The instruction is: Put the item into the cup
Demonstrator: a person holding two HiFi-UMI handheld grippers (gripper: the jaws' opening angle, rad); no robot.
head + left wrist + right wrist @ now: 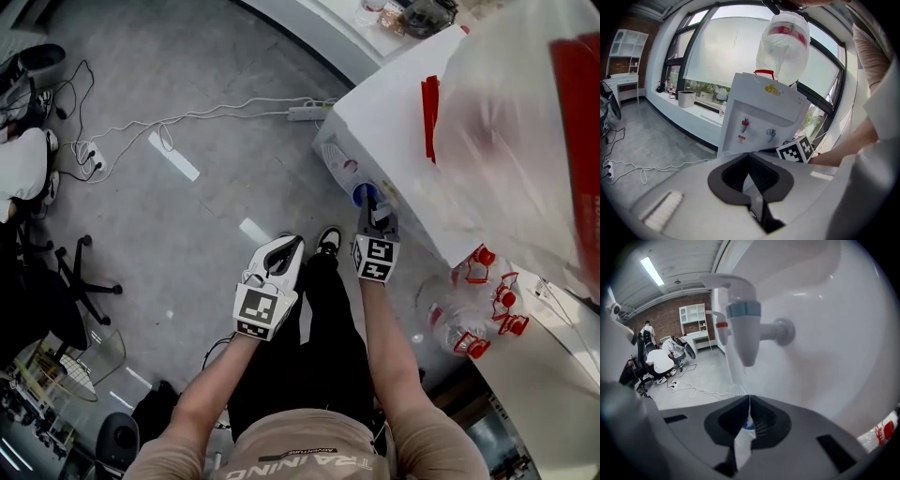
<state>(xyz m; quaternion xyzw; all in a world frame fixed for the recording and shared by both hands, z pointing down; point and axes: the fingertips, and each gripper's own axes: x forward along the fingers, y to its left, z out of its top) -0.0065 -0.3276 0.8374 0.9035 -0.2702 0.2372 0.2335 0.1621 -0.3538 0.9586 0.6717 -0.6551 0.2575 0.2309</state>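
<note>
The right gripper (749, 400) has its jaws pinched on a thin white item (743, 441) with a blue patch. A blue-collared tap (744, 329) hangs at twelve o'clock, a red-collared tap (721, 331) at eleven, and people (658, 362) are at nine.

Bottle (785, 42) on dispenser (757, 110), cup (744, 433) under tap (743, 329)

Head view steeply down, gripper views facing dispenser (761, 117)
</note>
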